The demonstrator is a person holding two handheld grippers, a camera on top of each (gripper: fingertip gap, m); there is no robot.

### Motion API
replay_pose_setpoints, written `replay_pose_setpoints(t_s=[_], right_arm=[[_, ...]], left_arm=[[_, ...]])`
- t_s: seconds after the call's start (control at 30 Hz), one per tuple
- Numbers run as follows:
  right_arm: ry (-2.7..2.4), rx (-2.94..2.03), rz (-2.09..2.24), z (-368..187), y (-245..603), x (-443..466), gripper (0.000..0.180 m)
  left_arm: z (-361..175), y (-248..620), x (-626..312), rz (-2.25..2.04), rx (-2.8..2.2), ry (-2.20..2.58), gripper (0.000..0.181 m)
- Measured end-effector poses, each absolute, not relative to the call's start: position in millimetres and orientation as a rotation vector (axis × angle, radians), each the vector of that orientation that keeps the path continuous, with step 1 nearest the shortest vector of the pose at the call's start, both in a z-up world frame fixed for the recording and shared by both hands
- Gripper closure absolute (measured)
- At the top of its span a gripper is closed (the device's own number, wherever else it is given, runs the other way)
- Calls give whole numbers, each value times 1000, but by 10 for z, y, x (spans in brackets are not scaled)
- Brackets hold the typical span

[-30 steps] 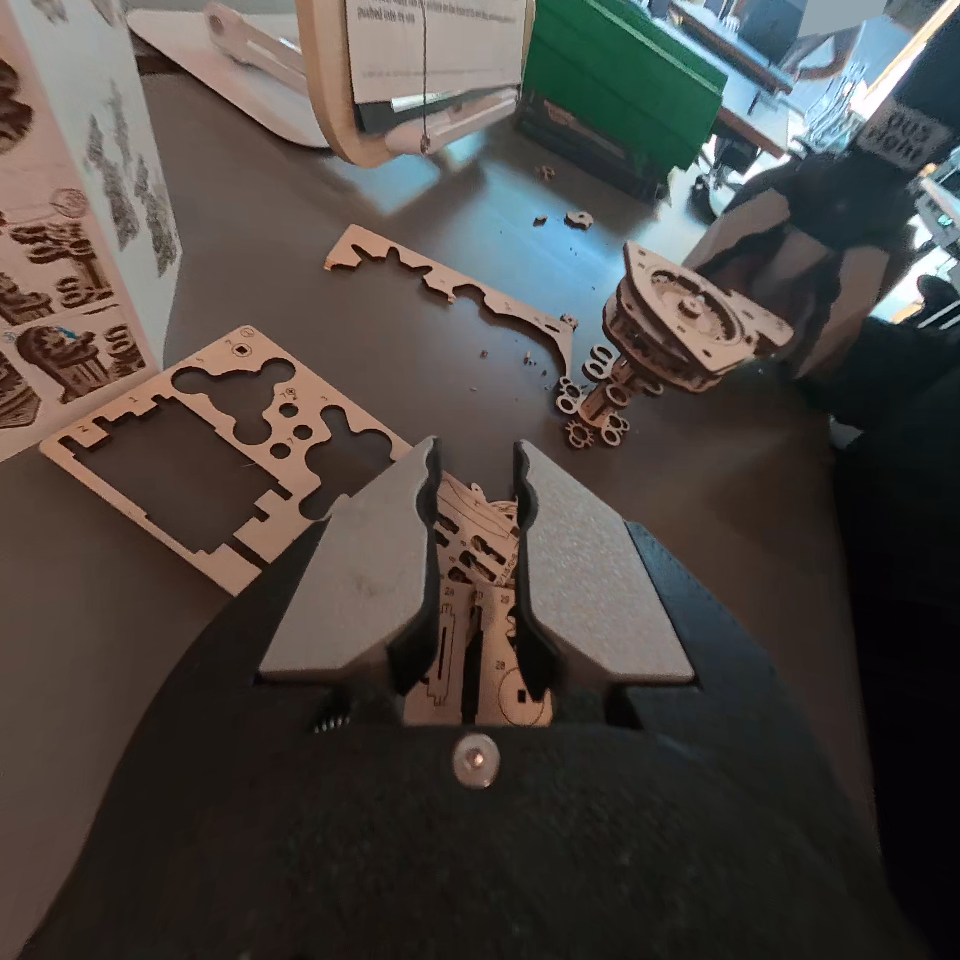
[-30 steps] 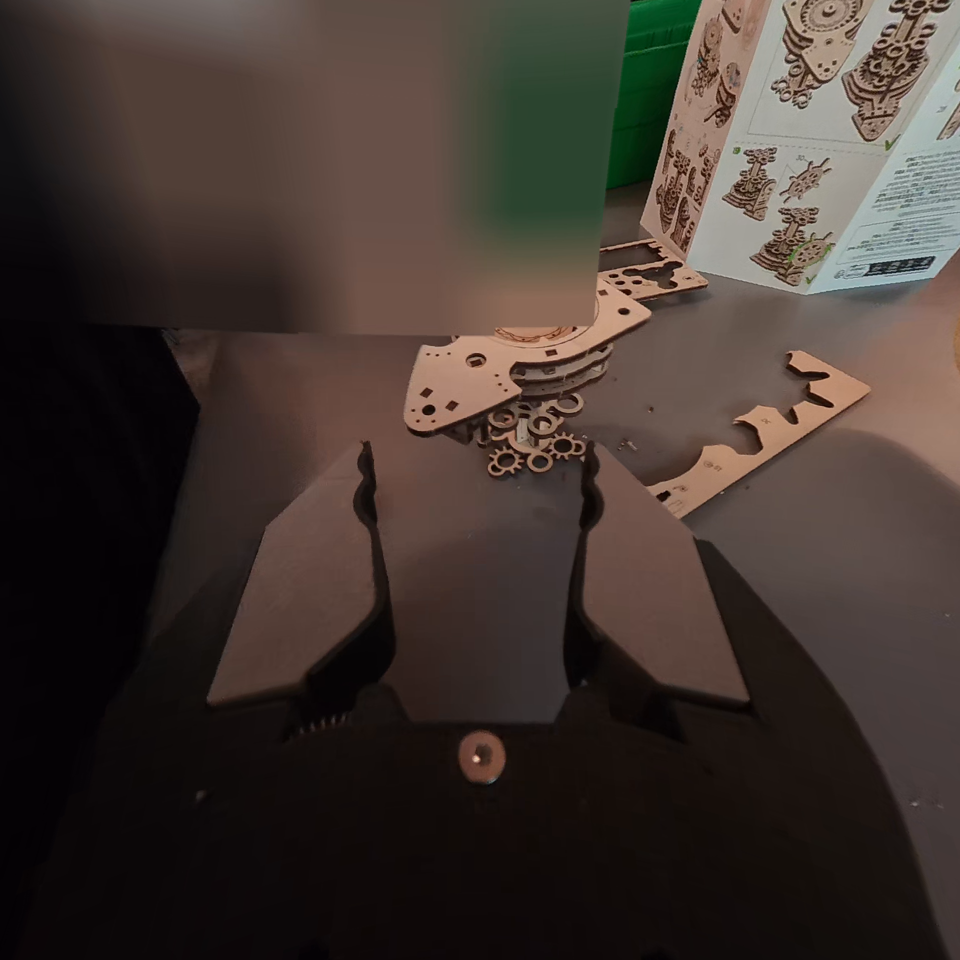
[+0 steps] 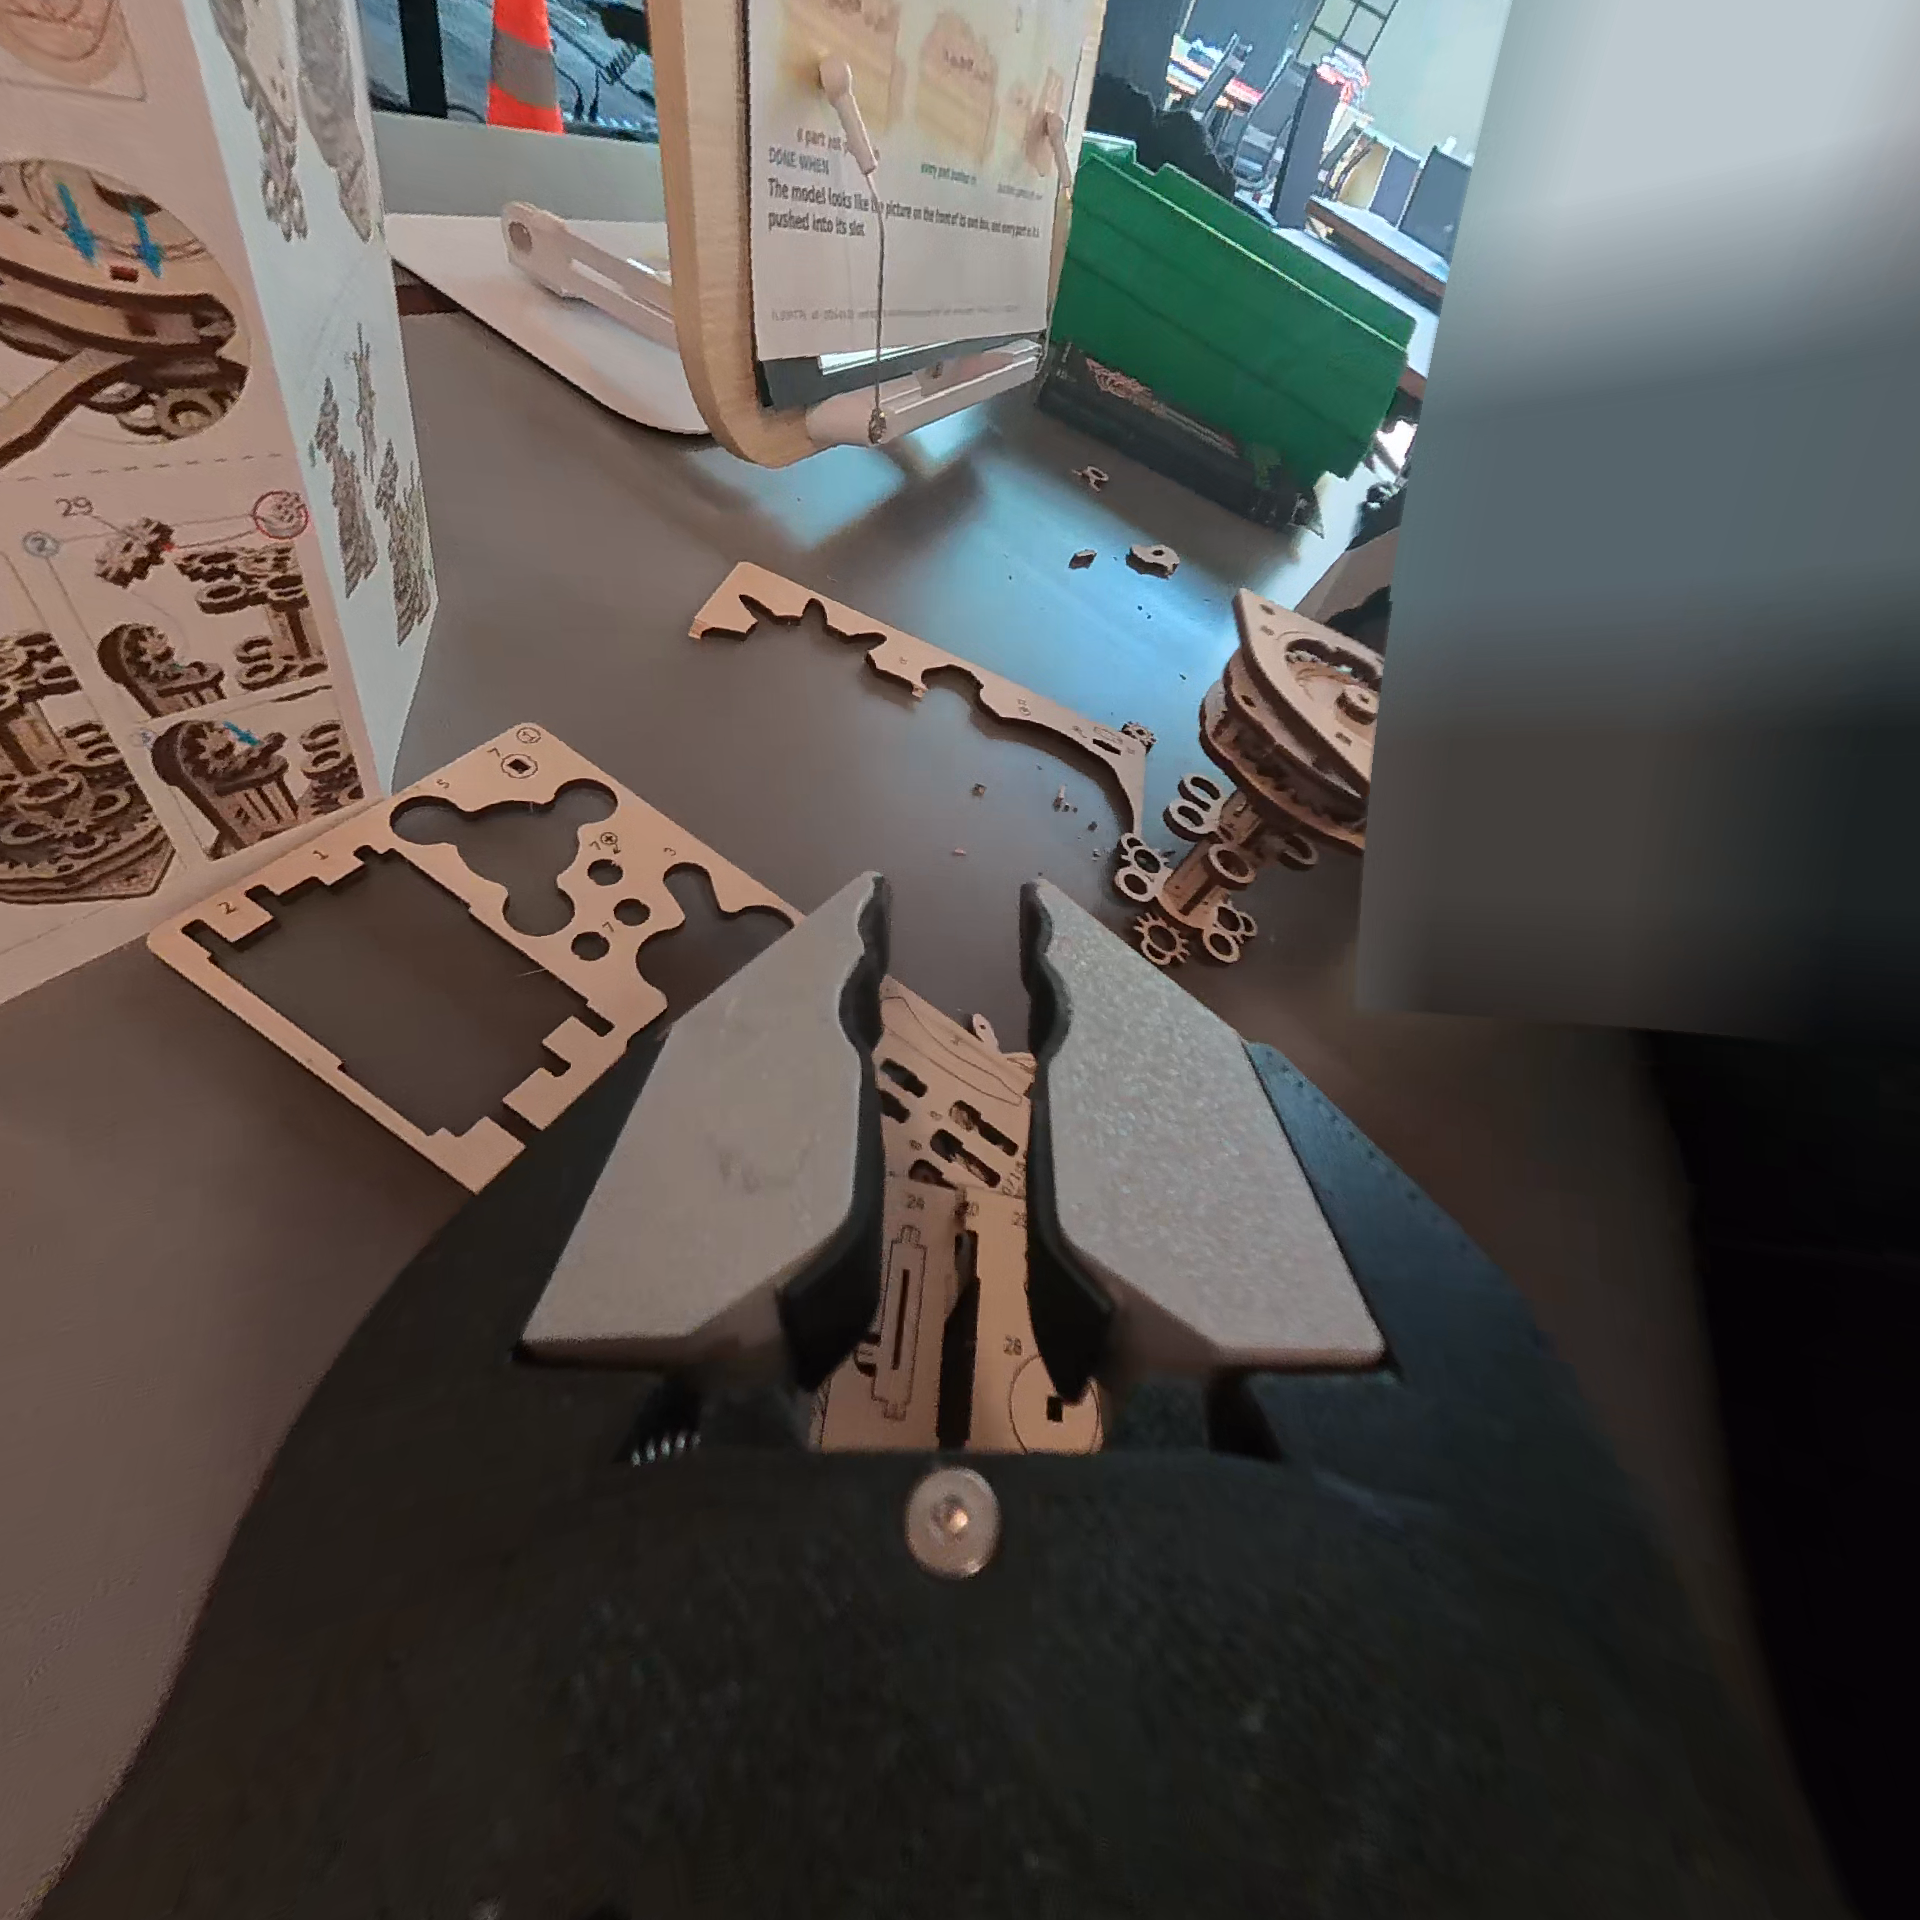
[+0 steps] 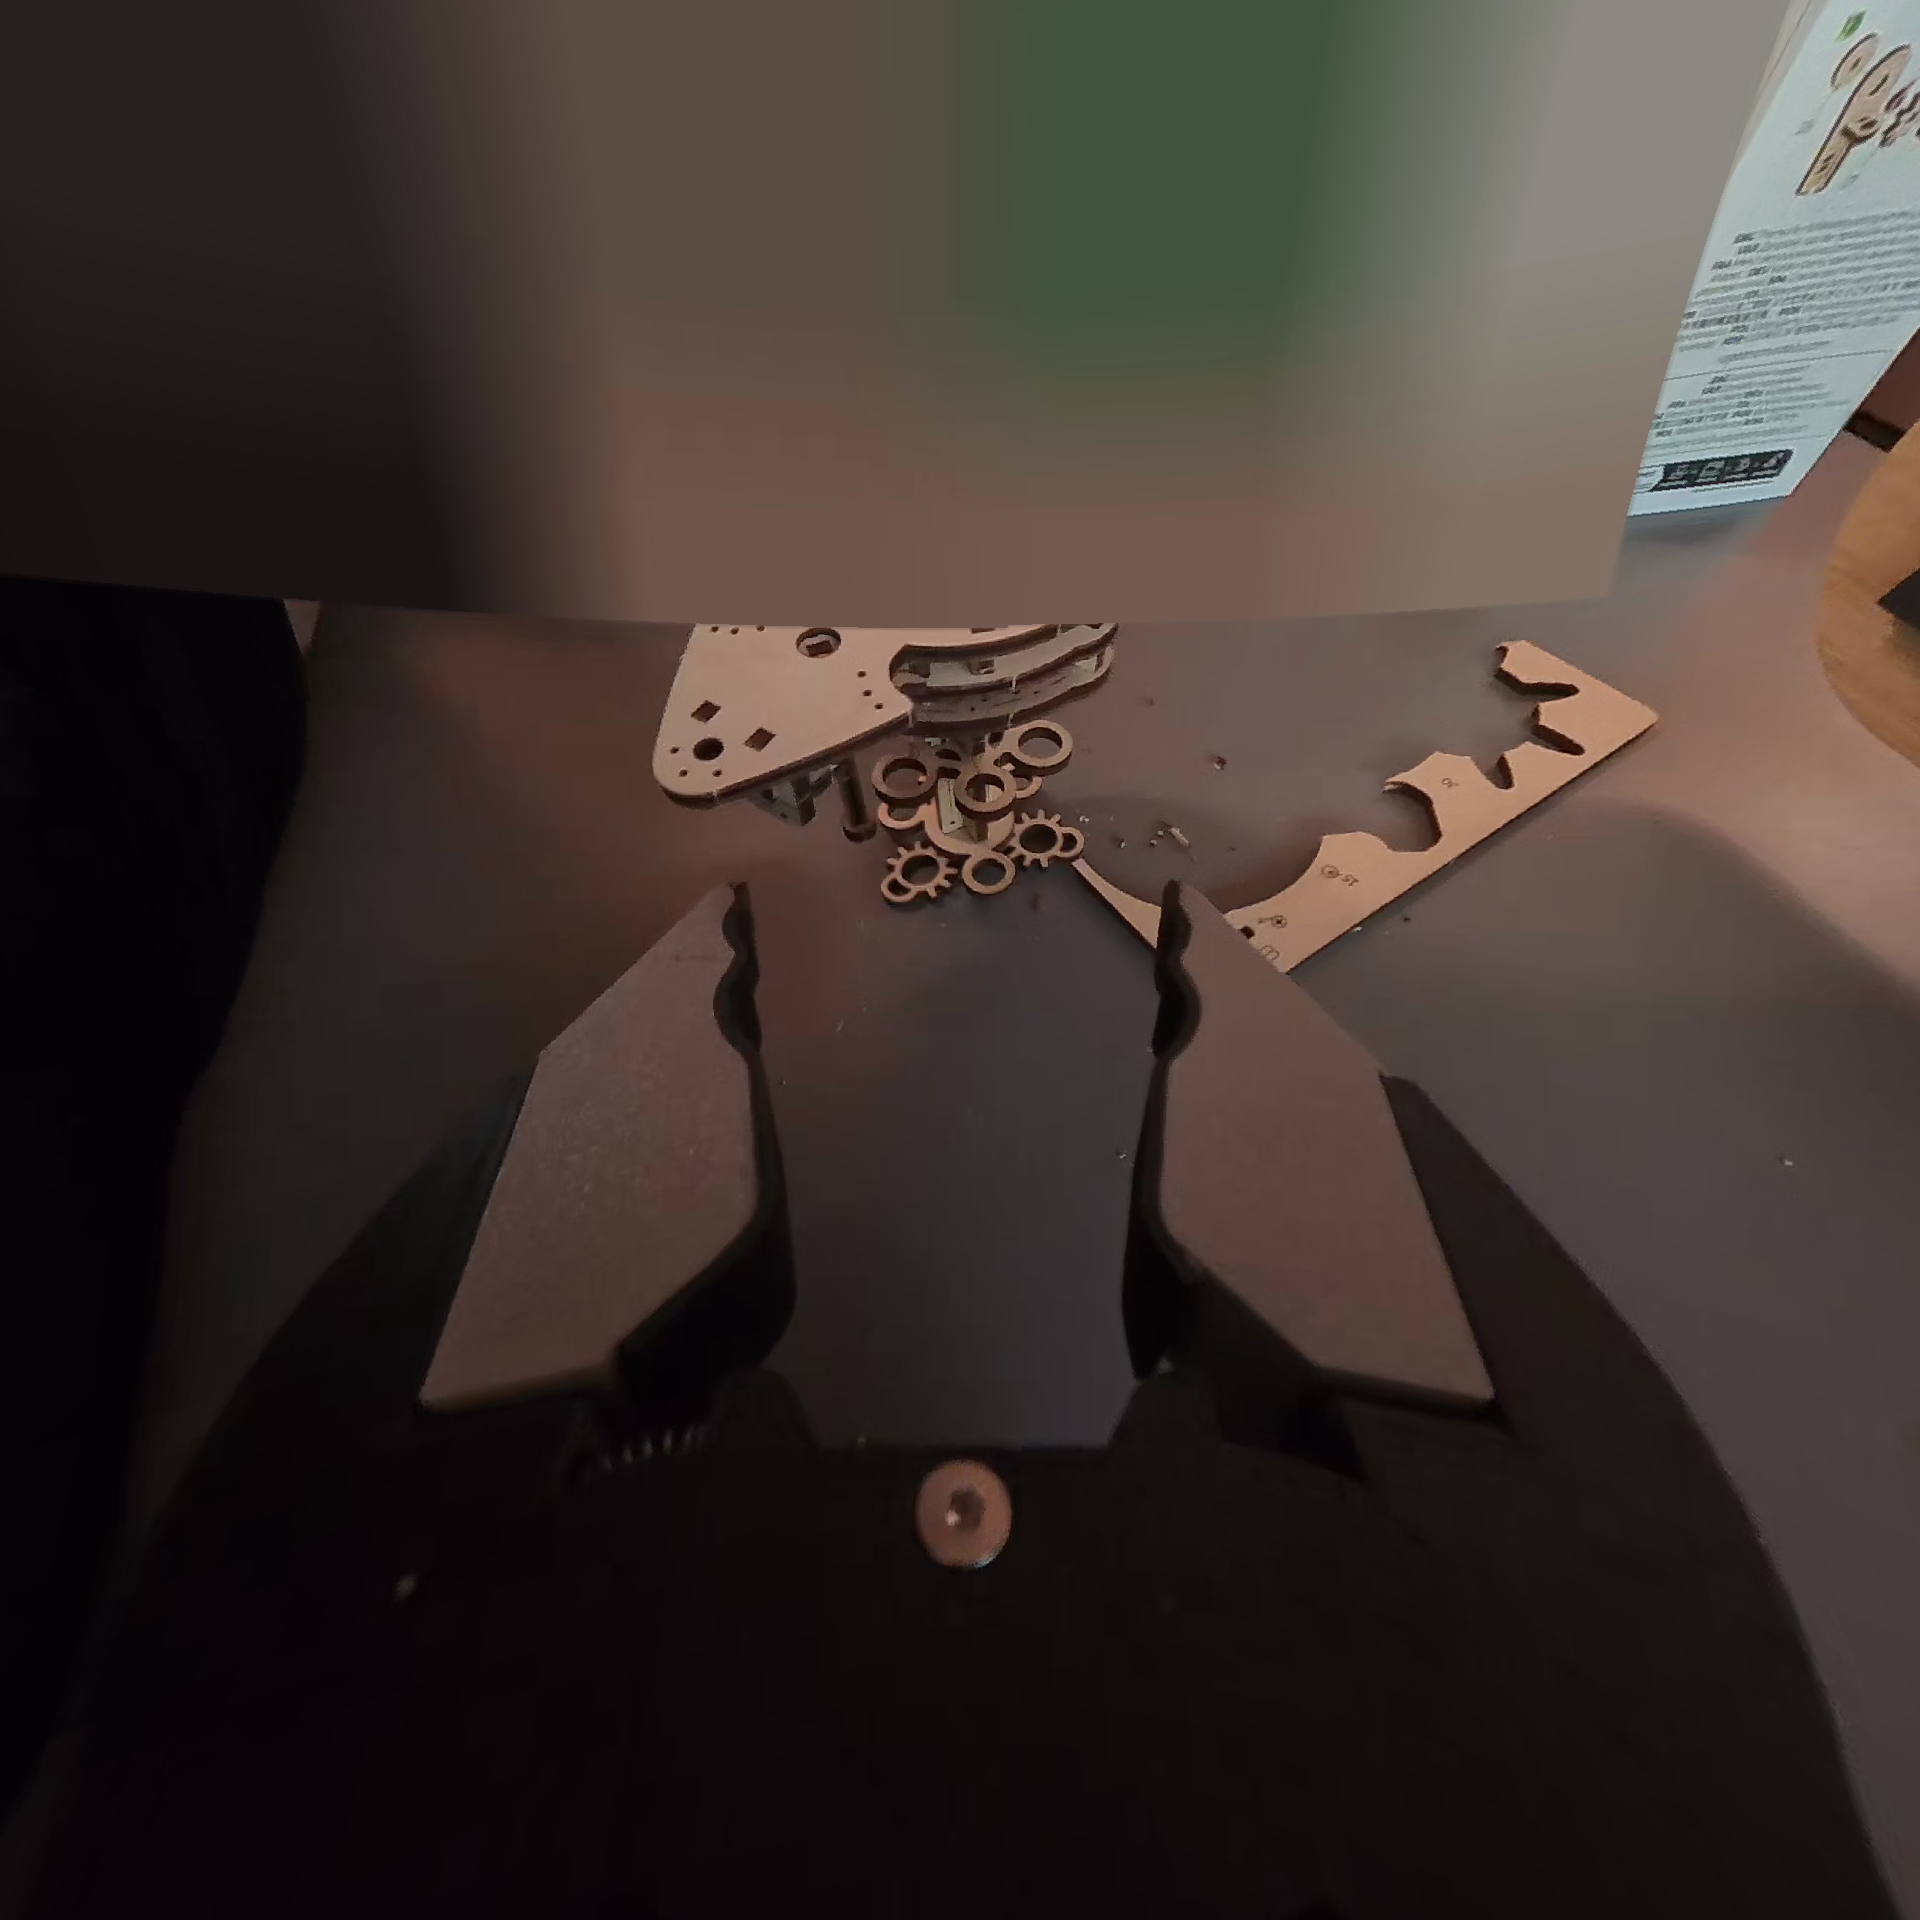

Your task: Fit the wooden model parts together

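The right gripper (image 4: 951, 914), jaws apart and empty, faces the partly built wooden model (image 4: 914, 738) at 12 o'clock, near its tips; this gripper is the nearer. The model leans on the table (image 4: 312, 831), long axis tilted. The left gripper (image 3: 954, 914) has jaws narrowly apart over one parts sheet (image 3: 935, 1278); contact cannot be determined. Count: one model, two emptied frames (image 3: 416, 956) (image 3: 935, 675), one parts sheet.

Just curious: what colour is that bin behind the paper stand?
Bright green bin; the left wrist view shows it best.
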State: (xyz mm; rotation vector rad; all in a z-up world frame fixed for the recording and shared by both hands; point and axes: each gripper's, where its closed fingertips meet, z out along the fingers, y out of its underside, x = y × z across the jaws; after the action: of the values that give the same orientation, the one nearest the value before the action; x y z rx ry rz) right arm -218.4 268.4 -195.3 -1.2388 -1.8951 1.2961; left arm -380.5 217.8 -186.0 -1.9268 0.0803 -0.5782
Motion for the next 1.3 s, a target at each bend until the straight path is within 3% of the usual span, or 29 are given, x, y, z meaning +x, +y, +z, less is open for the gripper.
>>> replay_pose_setpoints(t_s=[0.33,0.77,0.93,1.3], right_arm=[[-1893,-1221,1278,-1944,2668,-2217,103],[-1724,-1331,1036,-1985,3080,-2190,99],[-1656,-1396,1058,-1963,3227,-2155,96],[-1775,-1401,1053,-2080,3141,-2172,97]], left_arm=[[-1688,2160,-3817,-539,-1874,74,149],[-1251,2046,-4082,-264,-1637,46,117],[-997,1775,-4143,-235,-1467,-34,118],[-1091,1659,-4029,-180,-1526,45,122]])
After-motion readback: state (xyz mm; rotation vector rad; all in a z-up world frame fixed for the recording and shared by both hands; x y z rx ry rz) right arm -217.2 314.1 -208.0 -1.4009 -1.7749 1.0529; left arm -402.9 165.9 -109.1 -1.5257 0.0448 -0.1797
